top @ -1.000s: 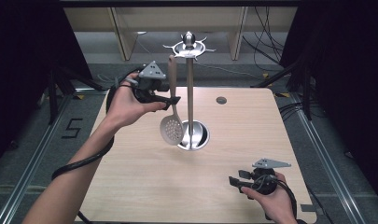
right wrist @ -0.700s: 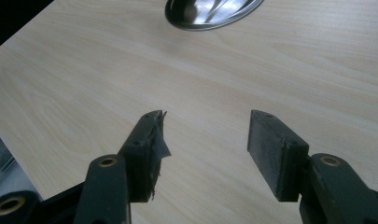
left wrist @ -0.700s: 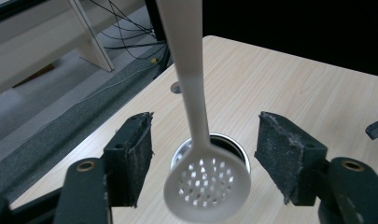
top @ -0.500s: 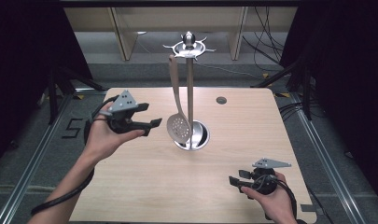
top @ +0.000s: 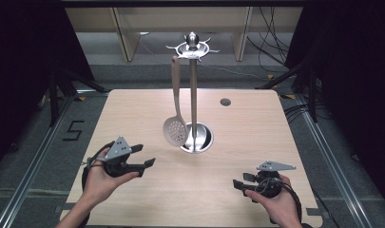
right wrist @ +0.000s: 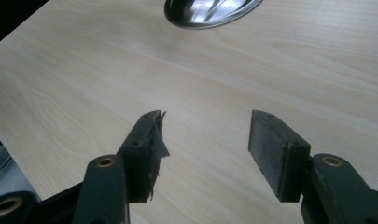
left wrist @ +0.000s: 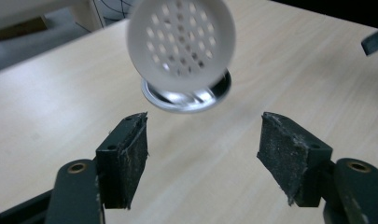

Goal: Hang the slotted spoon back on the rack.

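1. Broadly, the pale wooden rectangular tabletop (top: 147,109) carries everything, with a small dark round hole (top: 225,101) near its far edge.
2. Next, a tall shiny metal utensil stand (top: 194,95) rises from a round mirrored base (top: 203,141) near the tabletop's middle, with a ring of hooks at its top.
3. From one hook hangs a grey plastic slotted spoon (top: 176,130); its perforated round bowl dangles just left of the pole, above the base and clear of the tabletop.
4. Nearer the person, the left claw (top: 143,155) is held low over the tabletop's near left part, pointing toward the stand. Its jaws have just been opening and stand wide apart with nothing between them; in the left gripper view the spoon's bowl (left wrist: 181,44) hangs ahead, well beyond the pads (left wrist: 130,154).
5. Lastly, the right claw (top: 237,183) sits at the near right, pointing left, jaws spread and empty over bare wood, well apart from the spoon.
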A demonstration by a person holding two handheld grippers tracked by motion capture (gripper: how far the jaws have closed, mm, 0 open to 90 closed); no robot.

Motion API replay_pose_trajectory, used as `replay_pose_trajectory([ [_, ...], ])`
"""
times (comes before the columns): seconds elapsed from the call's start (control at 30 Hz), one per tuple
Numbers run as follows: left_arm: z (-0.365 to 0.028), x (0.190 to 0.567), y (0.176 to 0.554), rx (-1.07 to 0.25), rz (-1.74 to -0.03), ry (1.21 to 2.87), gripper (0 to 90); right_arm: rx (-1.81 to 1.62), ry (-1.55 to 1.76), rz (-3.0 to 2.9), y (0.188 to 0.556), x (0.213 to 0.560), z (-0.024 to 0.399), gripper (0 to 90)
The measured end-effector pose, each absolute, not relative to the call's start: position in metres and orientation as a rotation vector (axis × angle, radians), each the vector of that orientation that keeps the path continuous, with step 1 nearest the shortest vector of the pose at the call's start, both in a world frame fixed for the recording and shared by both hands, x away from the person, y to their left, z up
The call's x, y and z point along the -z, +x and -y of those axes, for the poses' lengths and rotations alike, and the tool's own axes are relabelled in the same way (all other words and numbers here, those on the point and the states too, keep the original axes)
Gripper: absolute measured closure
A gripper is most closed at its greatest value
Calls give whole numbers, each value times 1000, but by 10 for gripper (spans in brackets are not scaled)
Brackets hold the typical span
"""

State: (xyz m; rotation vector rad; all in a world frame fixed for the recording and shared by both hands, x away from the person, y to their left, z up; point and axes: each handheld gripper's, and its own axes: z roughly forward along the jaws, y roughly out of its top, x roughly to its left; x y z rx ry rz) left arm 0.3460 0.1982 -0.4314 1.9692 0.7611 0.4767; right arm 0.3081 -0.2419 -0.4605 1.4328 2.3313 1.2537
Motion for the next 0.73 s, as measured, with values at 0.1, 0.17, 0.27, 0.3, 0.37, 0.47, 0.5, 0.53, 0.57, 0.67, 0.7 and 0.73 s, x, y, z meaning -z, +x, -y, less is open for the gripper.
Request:
replay_pose_trajectory([
  [0.1,-196,452,336,-466,-806,1961,326,-1249,1434,-2330,308,461,242,454],
  [0.17,-193,460,332,-446,-823,1971,328,-1252,1449,-2330,307,460,241,453],
  [0.27,-187,463,328,-428,-823,1968,328,-1268,1460,-2327,306,460,240,452],
  [0.3,-187,463,328,-438,-813,1980,328,-1259,1472,-2332,306,460,239,452],
  [0.37,-185,464,329,-439,-816,1975,328,-1258,1463,-2331,306,461,240,450],
  [0.47,-187,468,330,-424,-817,2017,334,-1251,1461,-2333,306,461,240,448],
  [0.5,-186,471,331,-425,-816,2000,338,-1245,1458,-2341,305,460,241,448],
  [0.53,-186,471,331,-416,-817,2008,338,-1245,1458,-2341,305,460,241,448],
  [0.57,-186,472,331,-419,-820,2010,338,-1244,1457,-2339,305,460,241,447],
  [0.67,-186,472,331,-413,-819,2012,340,-1246,1461,-2338,305,460,240,446],
  [0.7,-185,473,331,-402,-826,1997,342,-1255,1473,-2340,305,461,239,445],
  [0.73,-186,473,332,-400,-826,1997,342,-1254,1472,-2339,305,461,239,445],
])
